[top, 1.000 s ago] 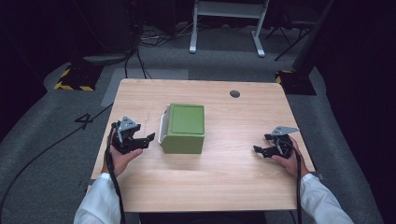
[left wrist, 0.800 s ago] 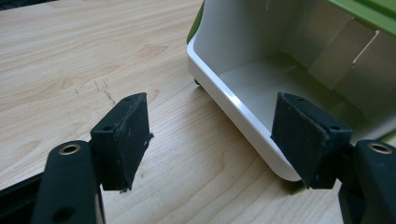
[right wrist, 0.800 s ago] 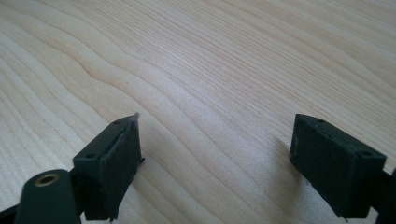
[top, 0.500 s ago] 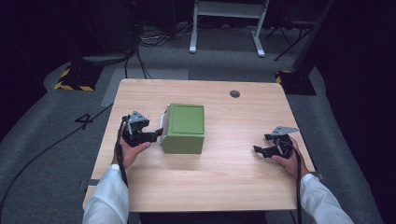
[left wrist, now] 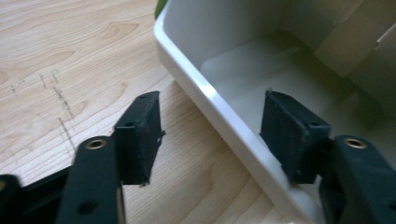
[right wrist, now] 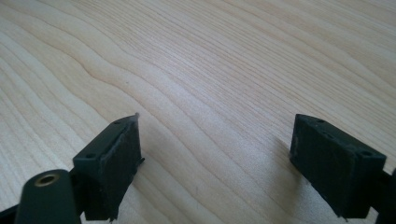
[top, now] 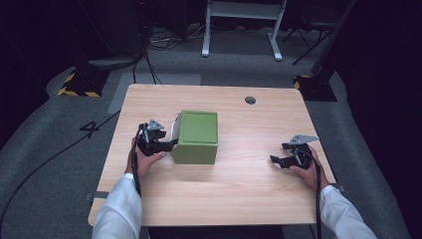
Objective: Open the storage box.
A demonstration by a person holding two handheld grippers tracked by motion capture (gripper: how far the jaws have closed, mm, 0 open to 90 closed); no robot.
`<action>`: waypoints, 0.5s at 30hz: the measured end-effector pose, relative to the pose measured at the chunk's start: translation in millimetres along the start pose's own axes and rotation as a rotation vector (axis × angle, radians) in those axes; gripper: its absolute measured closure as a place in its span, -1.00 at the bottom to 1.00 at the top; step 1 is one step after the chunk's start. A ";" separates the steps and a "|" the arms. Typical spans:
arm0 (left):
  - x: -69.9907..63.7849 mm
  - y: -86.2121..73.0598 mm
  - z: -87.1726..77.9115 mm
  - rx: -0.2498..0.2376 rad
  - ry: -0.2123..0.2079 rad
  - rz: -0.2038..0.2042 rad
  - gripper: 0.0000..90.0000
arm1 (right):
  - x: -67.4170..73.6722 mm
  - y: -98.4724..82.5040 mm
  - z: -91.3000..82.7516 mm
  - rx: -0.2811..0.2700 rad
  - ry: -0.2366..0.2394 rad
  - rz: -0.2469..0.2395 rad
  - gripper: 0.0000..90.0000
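Two black jaws of the left gripper straddled the white plastic rim of the green box, one inside, one outside; they had just been closing but weren't yet pressing, seemingly to grip it. Right gripper rested on the wooden bench, jaws apart, well clear.

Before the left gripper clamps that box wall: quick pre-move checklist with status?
1. Left gripper straddles the white wall of the green box, one jaw outside, one inside: ok.
2. Pads pressing the wall: not ok. The jaws have just been closing, and gaps remain on both sides.
3. Box interior free of contents where visible: ok.
4. Box sits flat on the table: ok in the high view.
5. Right gripper open, resting apart from the box: ok.
6. How deep the jaws reach down the wall: cannot tell.
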State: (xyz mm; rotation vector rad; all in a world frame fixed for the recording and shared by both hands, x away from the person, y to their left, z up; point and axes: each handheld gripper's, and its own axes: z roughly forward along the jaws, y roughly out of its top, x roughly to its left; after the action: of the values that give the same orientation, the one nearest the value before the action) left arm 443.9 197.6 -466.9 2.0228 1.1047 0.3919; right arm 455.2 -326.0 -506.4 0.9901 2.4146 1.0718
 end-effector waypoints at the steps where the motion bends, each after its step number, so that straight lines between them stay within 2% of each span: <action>1: -0.6 0.1 0.1 0.003 -0.007 0.009 -0.07 | 0.2 -0.1 -0.1 0.001 0.000 0.002 -0.64; 4: -2.8 0.3 -0.2 0.006 -0.001 0.031 0.03 | 0.2 -0.1 -0.1 0.001 0.001 0.002 -0.64; 6: -2.1 0.3 -0.7 0.007 -0.003 0.032 0.05 | 0.1 0.0 -0.1 0.000 0.001 0.000 -0.64; 9: 0.2 -0.8 -2.4 0.004 0.004 0.032 0.15 | 0.2 -0.1 -0.1 0.001 0.001 0.001 -0.64; 15: 8.4 -4.3 -7.9 0.007 0.005 0.014 0.18 | 0.2 -0.1 -0.1 0.001 0.000 0.002 -0.64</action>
State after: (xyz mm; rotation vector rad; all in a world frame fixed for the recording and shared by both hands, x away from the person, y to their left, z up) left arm 441.6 209.6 -465.8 2.0375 1.0969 0.4004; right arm 455.0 -325.9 -506.4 0.9928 2.4151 1.0714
